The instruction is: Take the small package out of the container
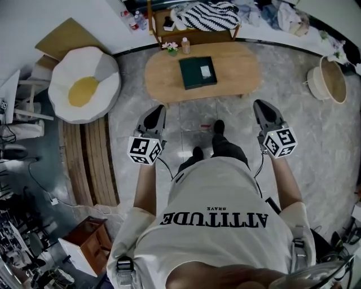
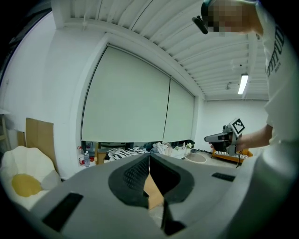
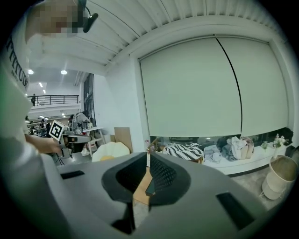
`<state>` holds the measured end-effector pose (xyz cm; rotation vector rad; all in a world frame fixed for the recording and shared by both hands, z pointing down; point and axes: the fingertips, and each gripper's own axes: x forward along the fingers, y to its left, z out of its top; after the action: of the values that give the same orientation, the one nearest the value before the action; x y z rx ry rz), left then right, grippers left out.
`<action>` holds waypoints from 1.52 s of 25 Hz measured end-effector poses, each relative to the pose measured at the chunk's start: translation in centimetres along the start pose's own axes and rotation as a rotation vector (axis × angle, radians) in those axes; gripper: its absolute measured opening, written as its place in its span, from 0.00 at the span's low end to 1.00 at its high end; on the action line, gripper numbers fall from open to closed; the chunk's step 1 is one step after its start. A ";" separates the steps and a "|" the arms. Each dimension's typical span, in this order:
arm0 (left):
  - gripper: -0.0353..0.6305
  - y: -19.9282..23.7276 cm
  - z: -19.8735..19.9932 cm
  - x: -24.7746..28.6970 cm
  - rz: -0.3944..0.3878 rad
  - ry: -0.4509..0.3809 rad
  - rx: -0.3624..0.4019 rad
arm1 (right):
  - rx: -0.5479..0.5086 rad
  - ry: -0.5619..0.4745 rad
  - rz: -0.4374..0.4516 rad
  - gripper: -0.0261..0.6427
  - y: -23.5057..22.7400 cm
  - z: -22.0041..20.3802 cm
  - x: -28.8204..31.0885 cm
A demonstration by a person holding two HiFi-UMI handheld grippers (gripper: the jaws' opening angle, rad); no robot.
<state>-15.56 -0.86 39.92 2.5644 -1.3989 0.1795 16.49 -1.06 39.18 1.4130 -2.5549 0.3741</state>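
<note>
The small package point(image 1: 206, 71) is seen lying inside the dark green container point(image 1: 192, 79), toward its right side. The container is set near the middle of the oval wooden table point(image 1: 242, 68), at whose far edge a small bottle point(image 1: 185, 45) and some flowers point(image 1: 170, 47) are placed. Nearer than the table, over the tiled floor, both grippers are held well apart from the container: the left gripper point(image 1: 157, 113) at the left and the right gripper point(image 1: 263, 110) at the right. The fingers of each are brought together at the tips, and nothing is gripped between them. An egg-shaped cushion point(image 1: 84, 84) is seen left of the table, a woven basket point(image 1: 330, 79) at the far right, and a striped cloth point(image 1: 211, 14) beyond the table
</note>
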 end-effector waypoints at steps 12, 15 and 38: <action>0.09 0.6 1.7 7.6 0.088 -0.002 -0.008 | -0.025 0.028 0.105 0.07 -8.0 3.2 7.4; 0.09 0.6 2.0 9.0 0.116 0.010 -0.012 | -0.025 0.035 0.130 0.07 -9.7 3.6 8.6; 0.09 0.0 1.8 17.8 0.214 0.094 -0.048 | 0.028 0.098 0.253 0.07 -18.4 2.8 16.4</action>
<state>-5.87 -15.81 41.84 2.3329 -1.6195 0.2925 23.37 -24.44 43.63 1.0517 -2.6611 0.5071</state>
